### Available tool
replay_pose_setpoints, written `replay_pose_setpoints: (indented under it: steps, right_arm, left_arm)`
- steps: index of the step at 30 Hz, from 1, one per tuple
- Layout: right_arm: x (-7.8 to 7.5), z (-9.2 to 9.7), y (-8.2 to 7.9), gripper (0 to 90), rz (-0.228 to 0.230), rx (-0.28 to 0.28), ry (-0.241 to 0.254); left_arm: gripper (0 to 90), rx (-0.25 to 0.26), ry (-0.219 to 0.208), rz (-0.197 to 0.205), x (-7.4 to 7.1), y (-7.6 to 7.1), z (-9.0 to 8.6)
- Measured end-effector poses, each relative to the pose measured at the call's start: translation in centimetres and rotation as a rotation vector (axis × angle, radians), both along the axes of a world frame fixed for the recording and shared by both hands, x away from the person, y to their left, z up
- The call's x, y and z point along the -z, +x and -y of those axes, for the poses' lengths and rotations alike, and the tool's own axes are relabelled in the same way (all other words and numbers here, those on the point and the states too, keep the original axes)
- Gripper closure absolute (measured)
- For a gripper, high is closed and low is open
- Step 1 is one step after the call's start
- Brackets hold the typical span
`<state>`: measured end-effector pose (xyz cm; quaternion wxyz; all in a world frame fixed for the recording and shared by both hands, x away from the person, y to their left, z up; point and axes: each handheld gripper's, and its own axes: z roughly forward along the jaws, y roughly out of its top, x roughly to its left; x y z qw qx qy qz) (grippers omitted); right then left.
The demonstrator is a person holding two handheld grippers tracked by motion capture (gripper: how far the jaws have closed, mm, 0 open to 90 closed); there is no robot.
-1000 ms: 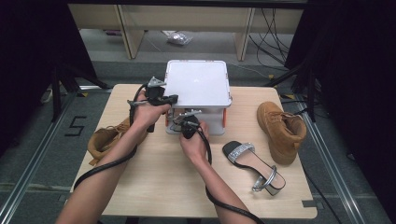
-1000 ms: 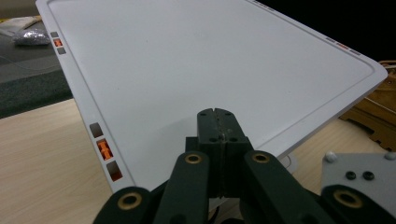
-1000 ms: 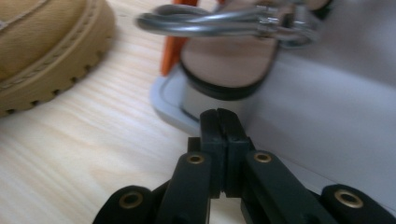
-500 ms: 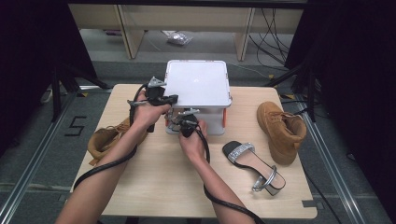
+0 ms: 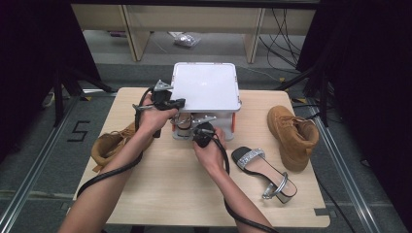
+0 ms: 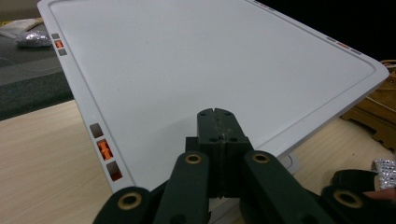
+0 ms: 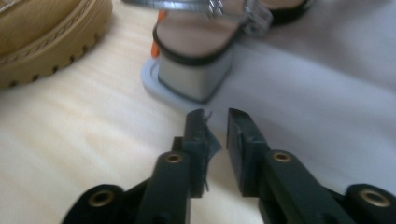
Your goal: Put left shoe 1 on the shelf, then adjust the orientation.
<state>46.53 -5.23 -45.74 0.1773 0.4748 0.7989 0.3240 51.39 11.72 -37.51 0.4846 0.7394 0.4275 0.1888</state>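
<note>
You are at a light wooden table on a grey floor, with dark curtains at both sides. A white box with a flat white lid sits at the far middle of the table, at twelve o'clock from you. Your left gripper is at the lid's left edge, near its front corner. In the left gripper view its two black jaws are pressed tight together, their tips over the white lid near the rim, and you can't tell if they pinch anything. Your right gripper is just in front of the box. In the right gripper view its jaws stand a little apart with nothing between them, and a bit of something thin sticks to one jaw. They point at a block-heeled sandal, which looks to be inside the see-through box. A tan boot lies at nine o'clock, partly under your left arm. Another tan boot lies at about two o'clock, near the right edge. A black sandal with a sparkly strap lies at three o'clock, just beside your right hand.
</note>
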Motion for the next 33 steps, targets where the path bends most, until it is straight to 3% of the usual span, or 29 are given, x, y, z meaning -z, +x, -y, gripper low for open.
replay_pose_setpoints:
  steps: [1, 6, 15, 24, 25, 28, 31, 33]
  right_arm:
    - [-0.3, 1.1, -0.7, 71.8, -0.009, -0.006, -0.016]
    - [-0.9, 4.2, -2.4, 62.1, -0.046, 0.002, -0.004]
    - [-1.8, 9.4, -5.2, 52.4, -0.095, 0.012, -0.005]
    - [-1.8, 12.8, -6.7, 49.6, -0.126, 0.034, 0.009]
    - [-2.0, 13.6, -6.9, 49.0, -0.126, 0.033, -0.011]
    - [-2.4, 14.4, -7.1, 48.3, -0.127, 0.04, -0.017]
    - [-2.9, 16.2, -7.3, 43.9, -0.165, 0.036, -0.034]
    - [-3.0, 16.8, -7.6, 43.7, -0.164, 0.03, -0.036]
  left_arm:
    - [89.8, 0.0, 0.001, 0.0, 0.0, 0.0, 0.0]
    - [89.8, -0.004, 0.006, -0.004, -0.1, 0.0, 0.1]
    - [89.8, -0.002, 0.006, -0.005, -0.1, 0.0, 0.0]
    - [89.8, 0.0, 0.003, -0.006, -0.1, 0.0, 0.0]
    - [89.8, 0.006, 0.021, -0.008, -0.2, 0.0, -0.1]
    - [89.8, 0.0, 0.008, -0.006, -0.1, 0.0, 0.1]
    - [89.8, 0.005, 0.037, -0.005, -0.2, 0.0, 0.0]
    - [89.8, 0.008, 0.029, -0.004, -0.2, 0.0, 0.0]
